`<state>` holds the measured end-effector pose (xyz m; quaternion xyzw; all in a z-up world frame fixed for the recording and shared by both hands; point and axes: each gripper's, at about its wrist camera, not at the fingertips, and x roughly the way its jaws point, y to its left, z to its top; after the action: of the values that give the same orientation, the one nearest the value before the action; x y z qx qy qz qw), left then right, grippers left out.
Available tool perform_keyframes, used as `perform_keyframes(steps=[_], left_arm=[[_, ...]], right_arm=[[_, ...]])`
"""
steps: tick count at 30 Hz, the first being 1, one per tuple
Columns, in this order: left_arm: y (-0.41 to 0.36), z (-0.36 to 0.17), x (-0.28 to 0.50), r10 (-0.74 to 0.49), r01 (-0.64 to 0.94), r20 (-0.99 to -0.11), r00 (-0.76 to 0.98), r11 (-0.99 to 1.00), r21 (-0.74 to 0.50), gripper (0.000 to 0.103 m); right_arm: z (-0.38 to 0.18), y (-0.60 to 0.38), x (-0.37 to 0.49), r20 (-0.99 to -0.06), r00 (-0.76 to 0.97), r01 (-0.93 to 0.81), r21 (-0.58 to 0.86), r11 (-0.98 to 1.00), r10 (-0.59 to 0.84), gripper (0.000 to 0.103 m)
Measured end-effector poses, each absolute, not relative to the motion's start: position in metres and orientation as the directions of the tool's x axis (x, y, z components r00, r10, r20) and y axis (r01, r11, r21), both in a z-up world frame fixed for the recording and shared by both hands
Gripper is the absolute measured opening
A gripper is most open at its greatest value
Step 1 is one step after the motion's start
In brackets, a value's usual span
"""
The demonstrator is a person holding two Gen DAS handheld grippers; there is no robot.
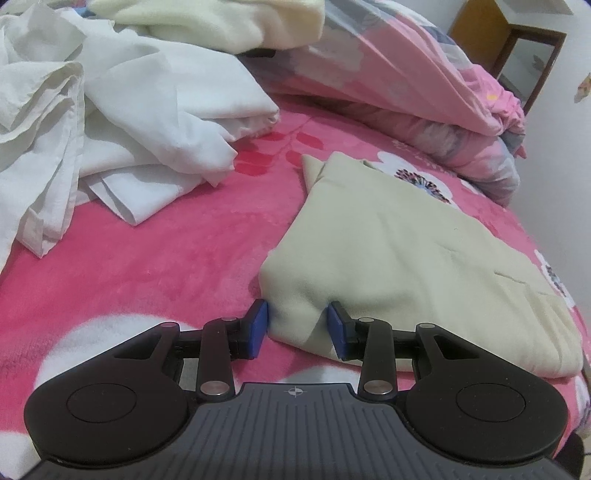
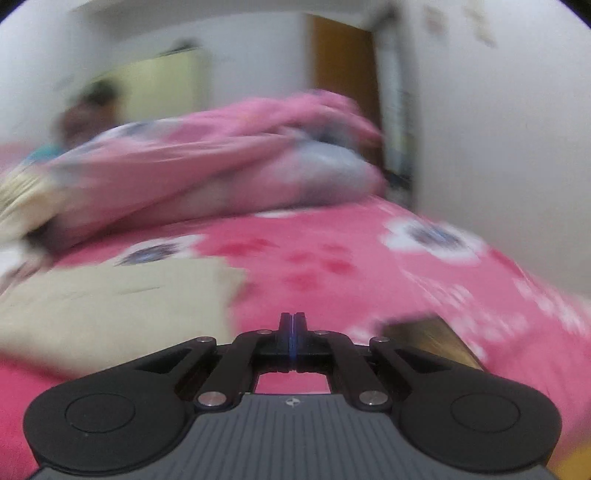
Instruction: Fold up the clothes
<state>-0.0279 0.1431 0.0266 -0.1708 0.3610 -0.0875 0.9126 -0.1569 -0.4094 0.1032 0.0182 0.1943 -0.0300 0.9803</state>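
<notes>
A cream garment (image 1: 399,254) lies folded flat on the pink flowered blanket (image 1: 177,254). My left gripper (image 1: 298,325) is open, its blue pads on either side of the garment's near left corner. A bunch of the fabric sits between the pads, which are not pressing it. In the blurred right wrist view the same cream garment (image 2: 110,302) lies at the left. My right gripper (image 2: 292,325) is shut with nothing in it, over bare blanket (image 2: 332,266) just right of the garment's edge.
A heap of crumpled white clothes (image 1: 110,122) lies at the left, a pale cream piece (image 1: 207,22) behind it. A rolled pink flowered quilt (image 1: 424,96) lies across the back. A white wall (image 2: 498,129) and a brown door (image 2: 343,74) bound the right side. A person (image 2: 88,114) is beyond the quilt.
</notes>
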Motion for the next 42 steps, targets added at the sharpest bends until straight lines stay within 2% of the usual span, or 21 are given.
perform_keyframes(steps=[4,9,17,22,24,27,30,32,40,41,42], left_arm=[[0.145,0.037,-0.037,-0.257,0.011,-0.621,0.74,0.929,-0.371,0.035],[0.137,0.054,-0.053,-0.214,0.032,-0.555,0.804,0.947,-0.32,0.035],[0.124,0.038,-0.039,-0.235,0.067,-0.595,0.769,0.955,-0.29,0.035],[0.131,0.046,-0.036,-0.229,0.063,-0.578,0.783,0.954,-0.292,0.035],[0.127,0.051,-0.034,-0.232,0.078,-0.568,0.789,0.956,-0.281,0.035],[0.112,0.053,-0.029,-0.255,0.123,-0.557,0.79,0.957,-0.264,0.035],[0.098,0.048,-0.02,-0.268,0.157,-0.553,0.788,0.958,-0.241,0.036],[0.094,0.044,-0.014,-0.272,0.165,-0.556,0.786,0.958,-0.235,0.036],[0.114,0.07,0.033,-0.277,0.152,-0.565,0.777,0.954,-0.258,0.038],[0.113,0.07,0.044,-0.29,0.161,-0.574,0.766,0.951,-0.265,0.041],[0.113,0.071,0.055,-0.302,0.17,-0.583,0.754,0.947,-0.272,0.045]], right_arm=[[0.106,-0.342,-0.135,-0.387,0.915,-0.149,-0.052,0.987,0.118,0.0],[0.103,-0.26,-0.1,-0.401,0.857,-0.39,-0.094,0.916,0.324,0.0],[0.072,-0.339,-0.089,-0.451,0.884,-0.108,0.063,0.992,0.125,0.0],[0.079,-0.393,-0.097,-0.442,0.893,0.148,0.114,0.982,-0.083,0.0],[0.091,-0.378,-0.1,-0.382,0.924,0.08,0.124,0.989,-0.027,0.0],[0.096,-0.335,-0.093,-0.342,0.929,-0.119,0.082,0.989,0.14,0.0],[0.085,-0.295,-0.072,-0.38,0.883,-0.278,0.05,0.959,0.275,0.0],[0.073,-0.282,-0.055,-0.415,0.871,-0.278,0.023,0.96,0.262,0.0],[0.085,-0.349,-0.023,-0.433,0.884,-0.093,0.205,0.974,0.176,0.002],[0.087,-0.358,-0.019,-0.436,0.885,-0.069,0.227,0.971,0.165,0.006],[0.088,-0.366,-0.015,-0.439,0.885,-0.045,0.249,0.967,0.154,0.017]])
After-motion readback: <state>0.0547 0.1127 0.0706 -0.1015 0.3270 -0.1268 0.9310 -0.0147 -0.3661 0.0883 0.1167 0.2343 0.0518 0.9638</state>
